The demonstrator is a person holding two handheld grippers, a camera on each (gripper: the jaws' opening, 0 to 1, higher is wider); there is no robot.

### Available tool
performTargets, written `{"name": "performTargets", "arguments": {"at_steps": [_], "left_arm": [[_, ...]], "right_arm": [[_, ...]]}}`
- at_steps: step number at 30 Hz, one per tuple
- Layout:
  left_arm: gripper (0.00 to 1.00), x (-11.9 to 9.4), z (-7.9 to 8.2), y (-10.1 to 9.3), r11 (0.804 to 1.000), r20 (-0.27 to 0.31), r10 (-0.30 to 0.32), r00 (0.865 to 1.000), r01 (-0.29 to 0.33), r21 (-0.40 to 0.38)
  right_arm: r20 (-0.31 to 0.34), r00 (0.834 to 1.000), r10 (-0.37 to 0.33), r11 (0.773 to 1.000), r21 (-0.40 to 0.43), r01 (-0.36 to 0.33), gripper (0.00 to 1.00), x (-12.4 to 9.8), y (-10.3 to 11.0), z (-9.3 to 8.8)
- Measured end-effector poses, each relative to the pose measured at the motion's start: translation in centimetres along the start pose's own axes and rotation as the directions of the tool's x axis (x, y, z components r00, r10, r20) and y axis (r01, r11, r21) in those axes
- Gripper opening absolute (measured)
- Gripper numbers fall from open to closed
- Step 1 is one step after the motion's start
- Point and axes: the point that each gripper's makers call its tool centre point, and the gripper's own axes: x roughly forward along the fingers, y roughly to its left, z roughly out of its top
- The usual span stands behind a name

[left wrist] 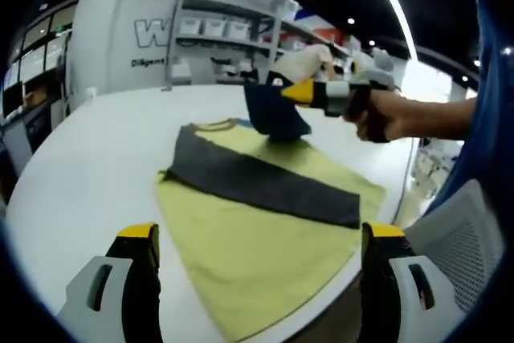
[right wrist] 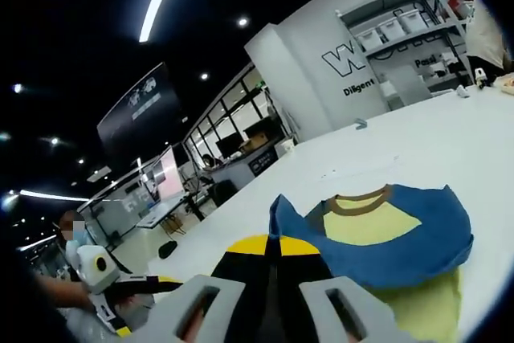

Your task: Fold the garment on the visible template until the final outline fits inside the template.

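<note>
A yellow garment (left wrist: 265,238) with a dark grey band (left wrist: 257,182) lies flat on the white table (left wrist: 96,158), reaching the near edge. Its blue part (left wrist: 275,116) is lifted at the far end, and my right gripper (left wrist: 287,92), held by a hand (left wrist: 377,114), is shut on it. In the right gripper view the blue cloth (right wrist: 401,238) with a brown collar (right wrist: 361,198) hangs from my right gripper (right wrist: 271,248). My left gripper (left wrist: 261,232) stands open above the near hem, holding nothing; it also appears low at the left as the left gripper (right wrist: 108,275).
A shelf with white bins (left wrist: 217,34) stands behind the table against a white wall. A grey mesh chair (left wrist: 462,234) is close to the table's right edge. Bare table lies left of the garment. A person (right wrist: 68,234) is at the far left.
</note>
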Motion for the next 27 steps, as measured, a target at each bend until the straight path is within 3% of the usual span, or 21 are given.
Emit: {"name": "performTargets", "arguments": {"at_steps": [5,13,27], "left_arm": [[0.99,0.0,0.2,-0.3,1.000,0.011,-0.020,1.000,0.021,-0.010],[0.99,0.0,0.1,-0.4,1.000,0.010,-0.027,1.000,0.027,-0.009],[0.99,0.1,0.2,-1.1,0.998,0.018,-0.066,0.998,0.066,-0.014]], "right_arm": [[-0.038,0.998,0.051,0.999,-0.004,-0.051,0.00,0.0,1.7,-1.6],[-0.086,0.992,0.091,0.996,-0.003,-0.092,0.00,-0.5,2.6,-3.4],[-0.169,0.969,0.181,0.983,0.011,-0.182,0.00,-0.4,6.0,-7.1]]}}
